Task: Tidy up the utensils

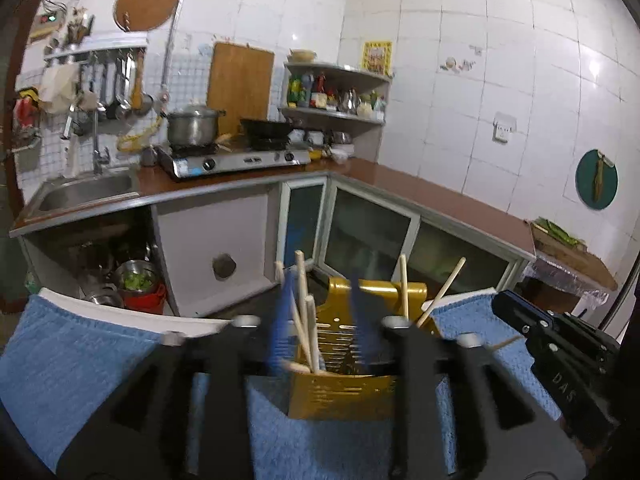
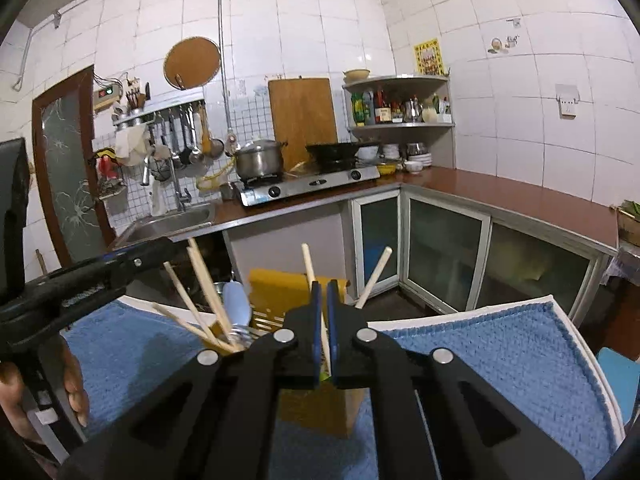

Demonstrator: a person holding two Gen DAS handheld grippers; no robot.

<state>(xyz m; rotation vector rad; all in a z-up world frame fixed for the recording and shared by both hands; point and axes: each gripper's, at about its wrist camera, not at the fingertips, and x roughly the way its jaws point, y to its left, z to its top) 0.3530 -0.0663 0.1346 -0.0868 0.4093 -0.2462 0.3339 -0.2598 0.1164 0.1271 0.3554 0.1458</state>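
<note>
A yellow slotted utensil holder [image 1: 340, 396] stands on a blue towel [image 1: 80, 364]; it also shows in the right wrist view [image 2: 280, 292]. Several wooden chopsticks [image 1: 304, 312] lean in its left part, two more [image 1: 440, 292] in its right part. My left gripper [image 1: 320, 300] is open, its blue fingers [image 1: 360, 320] on either side of the holder's left chopsticks. My right gripper [image 2: 324, 292] is shut on one chopstick [image 2: 310, 264] that stands upright over the holder. A metal spoon [image 2: 236, 308] sits in the holder beside other chopsticks [image 2: 204, 284].
The towel [image 2: 500, 360] lies on a white board [image 2: 576, 332]. Behind are a brown L-shaped counter [image 1: 440, 196], a sink [image 1: 84, 188], a gas stove [image 1: 236, 160] with a pot [image 1: 192, 124], and cabinets [image 1: 368, 236]. The other gripper [image 1: 560, 344] shows at right.
</note>
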